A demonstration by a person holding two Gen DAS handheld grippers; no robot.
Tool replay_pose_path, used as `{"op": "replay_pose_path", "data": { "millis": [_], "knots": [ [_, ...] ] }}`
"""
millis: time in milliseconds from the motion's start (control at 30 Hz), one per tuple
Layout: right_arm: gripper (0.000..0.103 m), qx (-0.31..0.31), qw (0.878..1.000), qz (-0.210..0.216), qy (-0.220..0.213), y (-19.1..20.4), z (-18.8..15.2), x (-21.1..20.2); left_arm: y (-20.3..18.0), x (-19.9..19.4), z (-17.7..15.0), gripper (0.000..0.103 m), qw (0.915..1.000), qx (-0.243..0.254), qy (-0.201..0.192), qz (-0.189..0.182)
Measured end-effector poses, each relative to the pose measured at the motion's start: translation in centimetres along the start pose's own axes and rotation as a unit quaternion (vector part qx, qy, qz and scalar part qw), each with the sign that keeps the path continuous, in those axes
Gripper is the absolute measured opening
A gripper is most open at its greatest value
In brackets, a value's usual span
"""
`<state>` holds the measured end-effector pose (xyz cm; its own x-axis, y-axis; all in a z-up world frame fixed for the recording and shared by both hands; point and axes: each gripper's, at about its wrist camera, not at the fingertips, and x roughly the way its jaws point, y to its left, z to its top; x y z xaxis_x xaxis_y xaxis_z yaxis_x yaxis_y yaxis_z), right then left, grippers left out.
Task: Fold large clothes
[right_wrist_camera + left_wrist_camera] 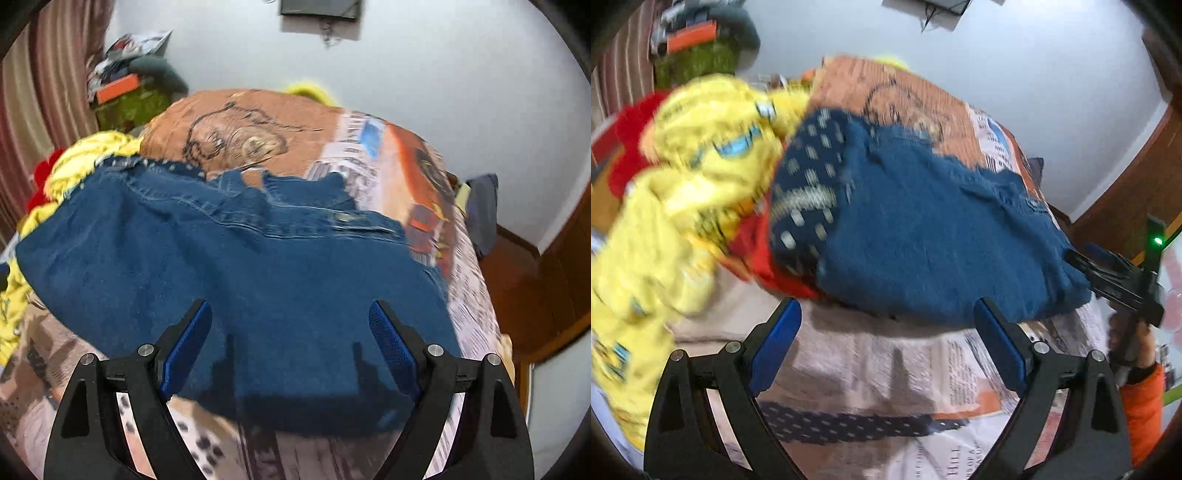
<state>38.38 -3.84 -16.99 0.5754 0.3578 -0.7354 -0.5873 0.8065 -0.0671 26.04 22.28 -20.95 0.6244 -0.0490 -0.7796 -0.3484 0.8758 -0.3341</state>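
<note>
Folded denim jeans (236, 280) lay thick and rumpled on the printed bedspread (258, 122), beside crumpled yellow cloth (683, 166); the left gripper (886, 347) and right gripper (290, 347) both gaped wide, empty.

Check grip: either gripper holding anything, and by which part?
Nothing held. Left gripper and right gripper both stand open above the blue jeans, pads clear of the denim.
</note>
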Motion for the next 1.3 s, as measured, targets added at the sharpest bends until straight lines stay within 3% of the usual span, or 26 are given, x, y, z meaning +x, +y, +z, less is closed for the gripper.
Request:
{"op": "replay_pose_path", "data": {
  "millis": [200, 300, 400, 533, 667, 767, 867, 933, 1000, 1167, 1300],
  "knots": [
    [0.085, -0.015, 0.998, -0.056, 0.039, -0.6, 0.1, 4.6, 0.4, 2.7, -0.3, 0.093, 0.9987, -0.036, 0.003, -0.035],
    [0.087, -0.003, 0.995, -0.075, 0.058, -3.0, -0.8, 6.1, 1.5, 3.7, 0.3, 0.084, 0.9973, -0.071, -0.008, -0.018],
    [0.091, 0.052, 0.996, -0.047, 0.05, -5.8, -1.7, 5.4, 2.8, 4.9, 0.6, 0.075, 0.9906, -0.125, -0.003, -0.054],
    [0.091, 0.085, 0.994, -0.052, 0.048, -8.0, -2.7, 4.3, 3.0, 5.5, 0.2, 0.05, 0.9827, -0.164, -0.004, -0.085],
    [0.091, 0.068, 0.995, -0.062, 0.047, -7.6, -3.3, 3.4, 1.4, 4.3, 0.2, 0.041, 0.987, -0.149, -0.026, -0.055],
    [0.093, 0.042, 0.995, -0.08, 0.047, -6.6, -3.4, 2.9, -0.8, 2.9, 0.7, 0.035, 0.9919, -0.111, -0.06, -0.016],
    [0.093, 0.034, 0.995, -0.079, 0.048, -6.5, -3.5, 2.7, -3.0, 2.0, 1.4, 0.034, 0.9934, -0.072, -0.089, 0.005],
    [0.093, 0.032, 0.995, -0.077, 0.049, -6.6, -3.7, 2.7, -3.6, 1.7, 2.0, 0.035, 0.9927, -0.063, -0.103, -0.001],
    [0.093, 0.032, 0.995, -0.076, 0.048, -6.5, -3.8, 2.8, -3.2, 2.0, 2.6, 0.035, 0.9915, -0.075, -0.105, -0.015],
    [0.093, 0.034, 0.995, -0.074, 0.048, -6.5, -3.8, 2.8, -0.3, 4.7, 3.7, 0.051, 0.9851, -0.139, -0.077, -0.064],
    [0.093, 0.035, 0.996, -0.074, 0.047, -6.5, -3.9, 2.8, 1.2, 6.9, 4.3, 0.052, 0.9808, -0.173, -0.055, -0.069]
  ]
}}
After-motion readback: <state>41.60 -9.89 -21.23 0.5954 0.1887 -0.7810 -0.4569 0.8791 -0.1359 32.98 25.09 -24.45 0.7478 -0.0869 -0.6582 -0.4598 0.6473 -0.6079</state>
